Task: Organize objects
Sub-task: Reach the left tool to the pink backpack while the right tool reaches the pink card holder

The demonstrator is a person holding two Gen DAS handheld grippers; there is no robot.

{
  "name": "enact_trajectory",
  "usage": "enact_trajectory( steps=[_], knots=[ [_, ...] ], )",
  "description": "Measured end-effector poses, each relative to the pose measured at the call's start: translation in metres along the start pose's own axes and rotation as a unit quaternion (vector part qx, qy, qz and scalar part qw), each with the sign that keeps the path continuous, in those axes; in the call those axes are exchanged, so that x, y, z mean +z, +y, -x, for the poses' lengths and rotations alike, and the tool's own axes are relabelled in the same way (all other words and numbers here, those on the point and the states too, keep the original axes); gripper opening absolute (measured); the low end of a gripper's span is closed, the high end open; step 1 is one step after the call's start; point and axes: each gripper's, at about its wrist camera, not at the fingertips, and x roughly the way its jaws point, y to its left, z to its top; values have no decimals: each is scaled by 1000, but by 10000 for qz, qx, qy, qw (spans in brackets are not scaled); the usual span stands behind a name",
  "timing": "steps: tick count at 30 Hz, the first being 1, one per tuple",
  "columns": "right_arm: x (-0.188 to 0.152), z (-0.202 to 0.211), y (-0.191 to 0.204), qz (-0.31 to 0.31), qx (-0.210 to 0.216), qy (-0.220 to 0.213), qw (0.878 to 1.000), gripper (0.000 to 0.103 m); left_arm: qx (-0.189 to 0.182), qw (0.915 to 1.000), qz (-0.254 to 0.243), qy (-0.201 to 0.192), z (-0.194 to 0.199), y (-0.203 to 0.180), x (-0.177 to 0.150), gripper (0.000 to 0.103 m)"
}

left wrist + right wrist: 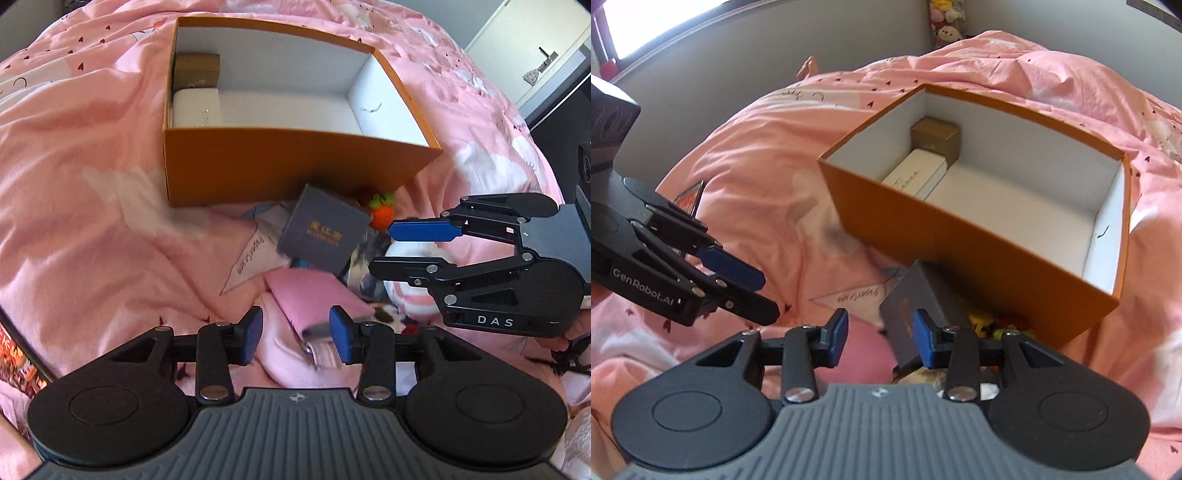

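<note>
The orange box (295, 162) sits open on the pink bedspread (92, 184), white inside, and tucked against one end wall are a small brown box (197, 66) and a white box (195, 107) lying side by side, touching; the rest of the floor of the box shows bare white. Right at the foot of its near wall there's a heap of loose things: a dark grey box (325, 229) with gold lettering, tilted up on one edge, an orange toy with green leaves (382, 212) just behind it against the orange wall, a pink pouch (317, 299) lying below the grey box, and a sheet printed with the word Papercrane (247, 254) spread under the pile. Now the hands: the left gripper (295, 339) points down over the pouch, blue pads apart, nothing pressed between them, the pouch's end showing in the gap. The right gripper (380, 247) comes in from the right side in the left wrist view, turned on its side, its jaws apart too, hanging over a white-and-pink soft thing (406, 291). From the right wrist view its own pads (925, 341) stand spread with the grey box's corner just ahead of the right-hand one; I can't tell whether it touches.
</note>
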Motion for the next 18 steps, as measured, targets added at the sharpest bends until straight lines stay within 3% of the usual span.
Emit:
enact_trajectory(
  steps=[3, 6, 8, 14, 18],
  knots=[
    [-12, -4, 11, 160, 110, 272, 9994, 42, -13, 9990, -397, 193, 2, -9, -10, 55],
    [-22, -5, 22, 332, 214, 501, 9980, 49, 55, 9966, -783, 260, 3, -16, -18, 58],
    [-27, -6, 29, 474, 215, 615, 9967, 51, 80, 9950, -934, 342, 0, -18, -24, 65],
    [-31, -22, 30, 408, 156, 1126, 9927, 53, 476, 9873, -1427, 503, -21, -28, -36, 65],
    [-30, -33, 34, 440, 98, 1308, 9904, 50, 407, 9890, -1341, 465, -32, -26, -35, 60]
  ],
)
